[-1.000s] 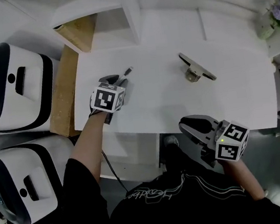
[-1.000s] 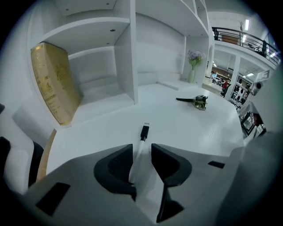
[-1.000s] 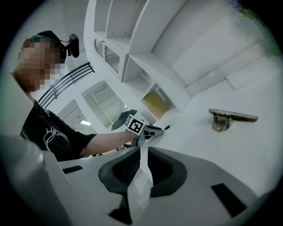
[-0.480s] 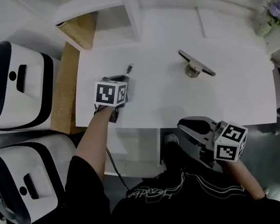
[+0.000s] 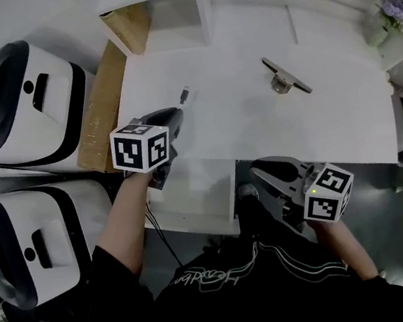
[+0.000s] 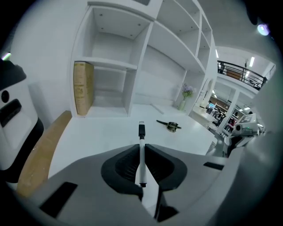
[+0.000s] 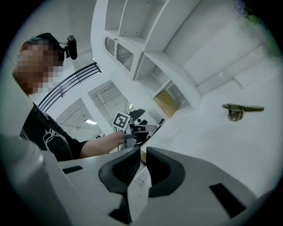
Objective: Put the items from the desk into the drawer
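The left gripper [image 5: 172, 115] jaws have just been closing and now clamp the marker [image 6: 142, 154], raised off the worktop [image 5: 258, 137] at centre left; the right gripper [image 7: 142, 154] jaws sit together, empty, lower right

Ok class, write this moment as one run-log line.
left gripper: just closed on pen | right gripper: shut, empty | metal clip: on desk

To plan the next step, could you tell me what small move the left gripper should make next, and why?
Probably carry the pen toward the drawer below the near edge of the desk: the left gripper has just closed its jaws on it and holds it clear of the desk.
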